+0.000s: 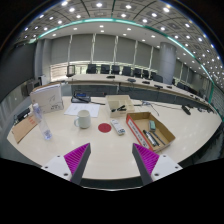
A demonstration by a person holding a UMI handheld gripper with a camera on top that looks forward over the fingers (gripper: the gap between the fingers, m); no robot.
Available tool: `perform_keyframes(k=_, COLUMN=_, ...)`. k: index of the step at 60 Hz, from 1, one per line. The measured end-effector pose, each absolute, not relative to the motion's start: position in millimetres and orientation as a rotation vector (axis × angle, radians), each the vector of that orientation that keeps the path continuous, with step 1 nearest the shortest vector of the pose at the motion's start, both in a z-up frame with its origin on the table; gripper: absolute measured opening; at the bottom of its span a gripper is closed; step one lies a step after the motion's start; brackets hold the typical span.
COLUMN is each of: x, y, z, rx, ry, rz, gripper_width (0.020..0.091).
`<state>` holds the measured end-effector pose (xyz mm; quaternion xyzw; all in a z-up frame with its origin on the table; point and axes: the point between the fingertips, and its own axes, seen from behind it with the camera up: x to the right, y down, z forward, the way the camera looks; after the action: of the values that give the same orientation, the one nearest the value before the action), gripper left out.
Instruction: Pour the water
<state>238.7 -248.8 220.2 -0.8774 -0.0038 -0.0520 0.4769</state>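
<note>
A white cup (83,119) stands on the cream table (100,142), well beyond my fingers and a little left. A small clear bottle (46,131) with a pale label stands farther left, near a flat brown board. My gripper (111,158) is held above the table's near part, open, its magenta pads (76,158) wide apart with only bare tabletop between them. Both objects are out of reach of the fingers.
A red round disc (105,127) lies right of the cup, with small white items beside it. A cardboard box (151,132) holding tools sits ahead to the right. A white box (47,99) and brown boards stand at the left. Office desks and chairs fill the background.
</note>
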Motion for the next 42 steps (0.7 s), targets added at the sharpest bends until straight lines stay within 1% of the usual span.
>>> perform_keyframes(k=14, x=189, y=-243, z=203, rx=-2.165, ry=-0.057, rz=-0.037, gripper_width=0.0867)
perform_keyframes(k=18, x=164, y=-239, z=198, rx=-2.165, ry=-0.084, rz=-0.006, gripper_width=0.0860)
perform_keyframes(k=31, x=53, y=-223, z=174, rx=-2.149, ry=-0.191, rz=0.101, gripper_width=0.0861)
perform_keyframes(k=42, x=-47, y=-186, z=152, rx=-2.089, ry=-0.215, rz=0.148, gripper_width=0.0863)
